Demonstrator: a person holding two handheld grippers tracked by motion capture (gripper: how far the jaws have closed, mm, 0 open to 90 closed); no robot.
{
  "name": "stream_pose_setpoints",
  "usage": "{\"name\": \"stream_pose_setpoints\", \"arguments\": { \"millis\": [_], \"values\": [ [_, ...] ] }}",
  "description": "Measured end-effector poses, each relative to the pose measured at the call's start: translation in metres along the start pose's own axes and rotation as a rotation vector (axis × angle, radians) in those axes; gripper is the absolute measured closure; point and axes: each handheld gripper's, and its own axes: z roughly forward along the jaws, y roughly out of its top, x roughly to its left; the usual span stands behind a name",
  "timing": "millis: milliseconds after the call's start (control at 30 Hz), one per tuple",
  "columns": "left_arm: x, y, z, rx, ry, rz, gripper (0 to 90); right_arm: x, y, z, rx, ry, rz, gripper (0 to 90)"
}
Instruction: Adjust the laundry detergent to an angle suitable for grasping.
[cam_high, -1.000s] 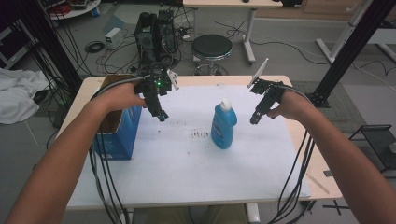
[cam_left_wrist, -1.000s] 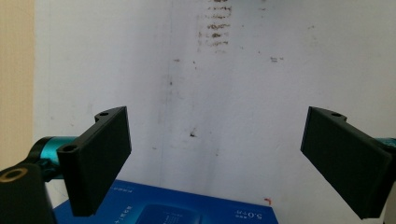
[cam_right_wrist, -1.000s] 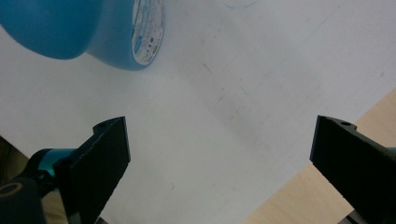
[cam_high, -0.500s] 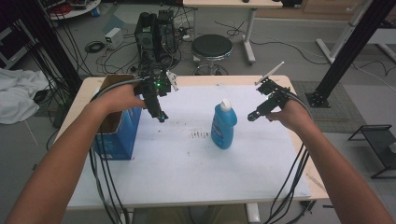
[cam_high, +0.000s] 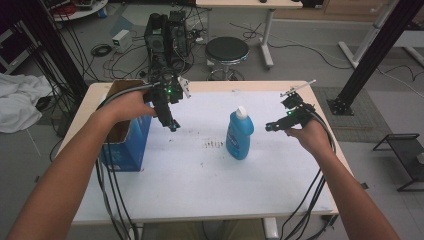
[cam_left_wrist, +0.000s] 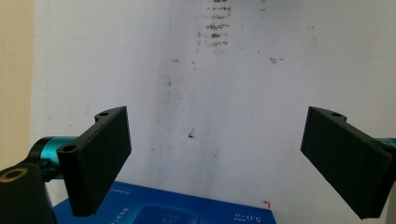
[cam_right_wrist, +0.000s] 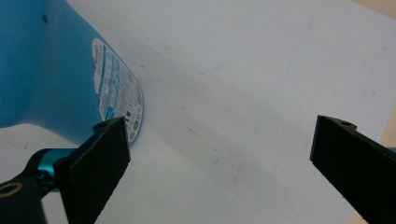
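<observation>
blue bottle stands upright at centre of the high view on the white table, white cap on top, nothing touching it. contents of the bottle can't be told, body is opaque

right gripper sits right of centre in the high view, just beside the bottle, tips pointing left at it, held off the table in the person's right hand. in the right gripper view the jaws stand wide apart with nothing between them, just bare table in the gap; the bottle takes up the upper left of that frame, its back label near the left jaw, apart from it as far as i can tell

left gripper is left of centre in the high view, tips pointing down, above the table, held in the left hand. in the left gripper view its jaws are also spread wide and empty, looking down on the stained table top, with the top edge of the blue box at the bottom of the frame

blue box stands at the left of the table in the high view, open at the top, brown flap up at the back; the forearm covers most of the opening so what is inside can't be told. gripper well apart from the bottle

cables hang from both grippers off the near table edge
</observation>
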Motion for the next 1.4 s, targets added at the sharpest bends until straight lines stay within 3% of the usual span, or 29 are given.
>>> {"name": "stream_pose_setpoints", "arguments": {
  "millis": [367, 567, 833, 867, 1000, 1067, 1133, 1200, 1300, 1400],
  "values": [
    [-0.001, 0.0, 0.001, 0.003, -0.004, 0.001, 8.5, -0.013, -0.023, 0.015, -0.157, -0.07, 0.049, 3.9],
    [0.0, 0.0, 0.002, -0.001, -0.001, 0.0, 8.5, -0.012, -0.033, 0.017, -0.299, -0.11, 0.062, 3.9],
    [0.0, 0.0, 0.002, 0.001, -0.001, 0.002, 8.5, -0.008, -0.043, 0.02, -0.399, -0.099, 0.065, 3.9],
    [0.0, 0.0, 0.002, 0.005, -0.004, 0.006, 8.5, -0.006, -0.045, 0.02, -0.419, -0.099, 0.084, 3.9],
    [-0.001, -0.001, 0.003, 0.004, 0.0, -0.002, 8.5, -0.005, -0.053, 0.021, -0.508, -0.082, 0.084, 3.9],
    [-0.001, -0.002, 0.004, 0.001, 0.0, -0.007, 8.5, -0.005, -0.057, 0.022, -0.555, -0.087, 0.057, 3.9],
    [-0.001, -0.002, 0.004, 0.001, 0.0, -0.006, 8.5, -0.002, -0.063, 0.022, -0.59, -0.086, 0.08, 3.9],
    [0.0, -0.001, 0.003, 0.001, 0.0, -0.003, 8.5, 0.0, -0.067, 0.022, -0.603, -0.082, 0.099, 3.9],
    [0.0, -0.001, 0.003, 0.002, -0.001, -0.003, 8.6, 0.002, -0.069, 0.021, -0.623, -0.102, 0.075, 3.8],
    [-0.001, 0.0, 0.004, 0.0, -0.005, -0.005, 8.5, 0.009, -0.073, 0.02, -0.644, -0.087, 0.077, 3.7]
  ]
}}
